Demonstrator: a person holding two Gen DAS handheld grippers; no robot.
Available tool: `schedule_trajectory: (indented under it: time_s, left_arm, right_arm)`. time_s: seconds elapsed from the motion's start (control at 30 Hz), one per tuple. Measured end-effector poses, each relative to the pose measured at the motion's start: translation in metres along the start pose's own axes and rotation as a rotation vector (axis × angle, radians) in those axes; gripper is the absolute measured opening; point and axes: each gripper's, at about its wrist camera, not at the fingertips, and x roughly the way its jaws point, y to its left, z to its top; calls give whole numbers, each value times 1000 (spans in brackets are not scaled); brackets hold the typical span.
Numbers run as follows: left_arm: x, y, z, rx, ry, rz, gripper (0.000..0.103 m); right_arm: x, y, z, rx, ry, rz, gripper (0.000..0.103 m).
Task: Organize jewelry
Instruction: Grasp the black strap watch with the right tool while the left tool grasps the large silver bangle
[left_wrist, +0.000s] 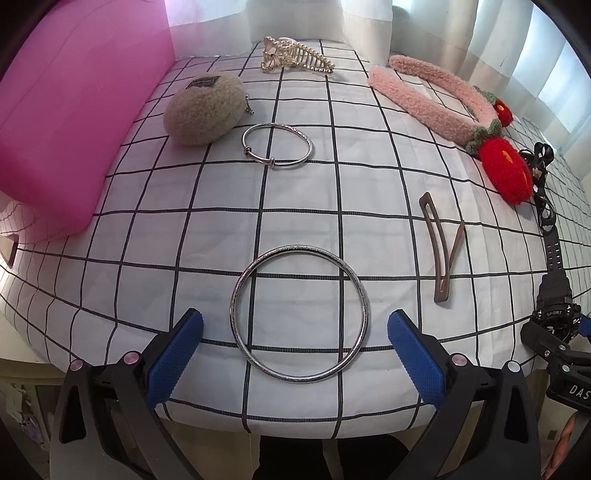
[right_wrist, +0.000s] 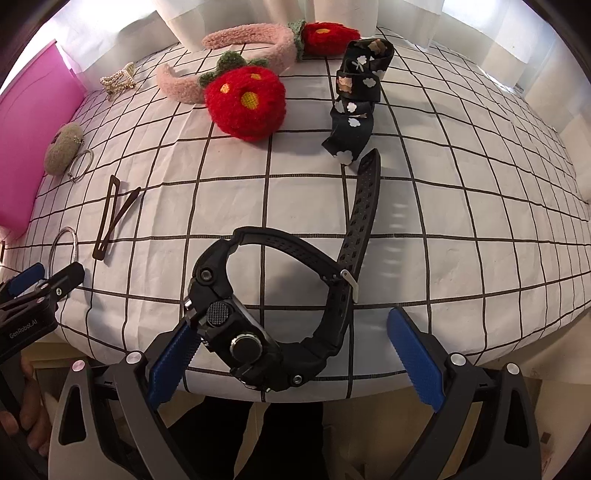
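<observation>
Care matters most at the right tool (right_wrist: 291, 354): its pads stand wide apart around the black watch (right_wrist: 255, 332) lying at the desk's (right_wrist: 461, 221) near edge, so closing should catch the thick case squarely, not the loose strap. Left tool (left_wrist: 295, 332) hovers low, likewise released, its blue pads flanking the large silver bangle (left_wrist: 299, 314) without touching.
</observation>
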Motion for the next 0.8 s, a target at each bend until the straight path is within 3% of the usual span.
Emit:
schedule_trajectory:
  time_s: [0.2, 0.47, 0.67, 0.8]
  left_arm:
    - [-2, -6, -24, 24, -160, -3, 98]
    - [-2, -3, -11, -6, -145, 8, 98]
    - [-4, -3, -17, 30, -175, -6, 96]
    - [-8, -10, -17, 72, -169, -27, 79]
  right_arm:
    - [-1, 1, -4, -20, -58, -18, 94]
    - [0, 5, -9, -36, -133, -12, 94]
    - [1, 6, 1, -57, -109, 9, 93]
    - [0, 6, 1, -71, -102, 16, 87]
